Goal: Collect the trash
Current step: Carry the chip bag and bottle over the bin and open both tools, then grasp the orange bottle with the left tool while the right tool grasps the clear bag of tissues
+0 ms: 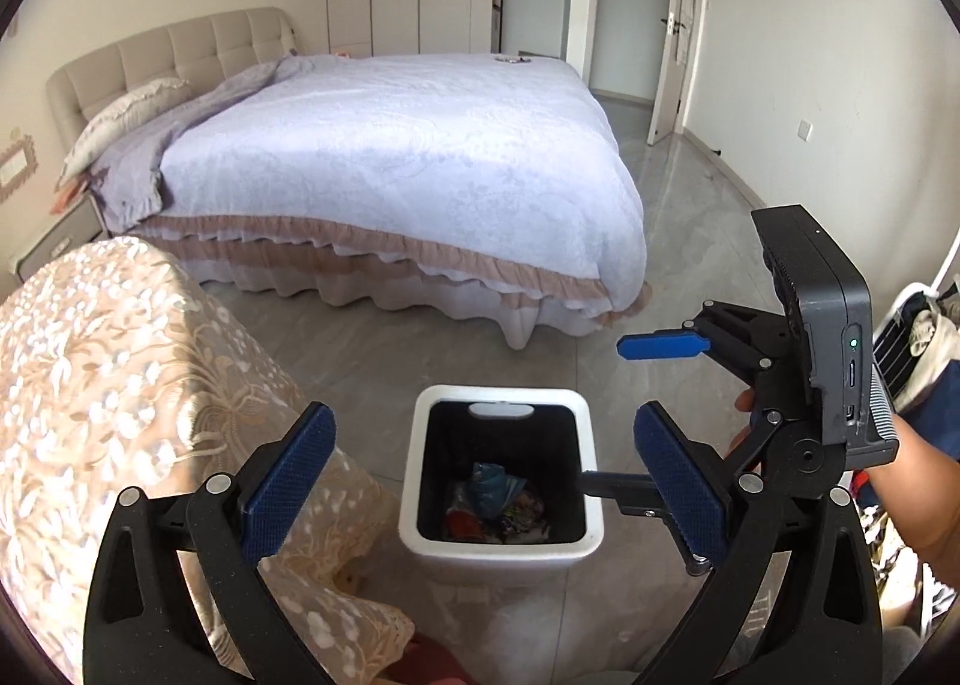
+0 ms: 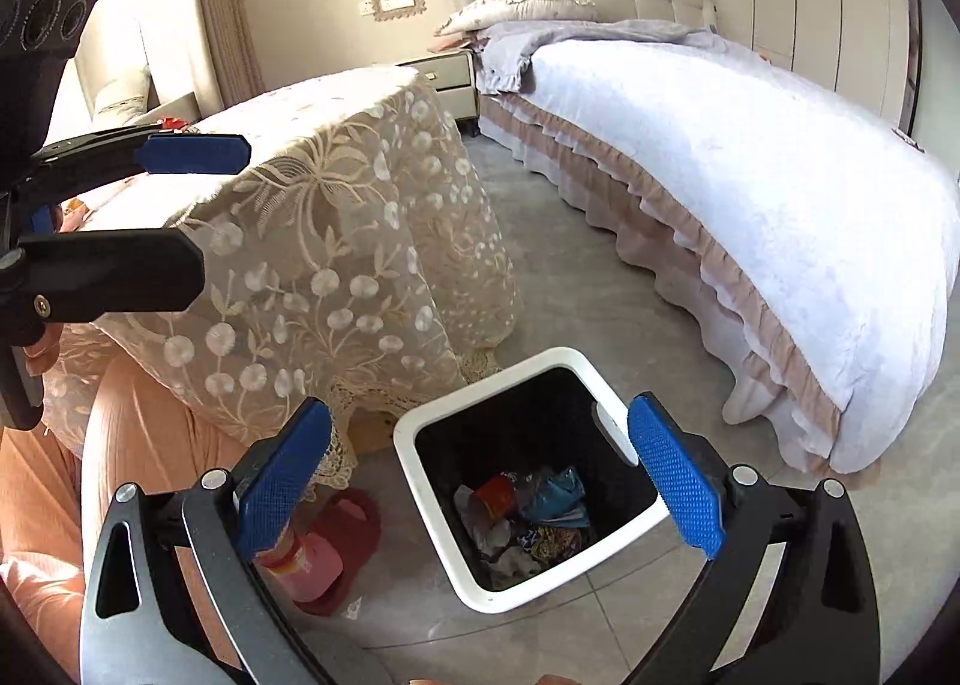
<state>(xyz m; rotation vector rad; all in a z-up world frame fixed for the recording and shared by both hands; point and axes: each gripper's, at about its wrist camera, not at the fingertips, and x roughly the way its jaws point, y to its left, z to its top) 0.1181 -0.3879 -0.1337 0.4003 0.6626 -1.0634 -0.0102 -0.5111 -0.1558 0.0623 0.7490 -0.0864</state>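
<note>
A white bin with a black inside [image 1: 501, 550] stands on the grey floor and holds several pieces of crumpled trash [image 1: 501, 508]. My left gripper [image 1: 486, 481] is open and empty, above the bin. The right gripper [image 1: 606, 415] comes in from the right over the bin's right rim, open. In the right wrist view the bin [image 2: 432, 511] lies below my open, empty right gripper [image 2: 480, 490], with the trash [image 2: 528, 517] at its bottom. The left gripper [image 2: 198, 205] shows at the left, open, beside the table.
A table under a lace cloth [image 1: 120, 385] stands left of the bin [image 2: 312, 217]. A large bed [image 1: 390, 163] fills the room behind [image 2: 750, 193]. A pink slipper [image 2: 336, 547] lies on the floor beside the bin. An open door [image 1: 672, 43] is at the far right.
</note>
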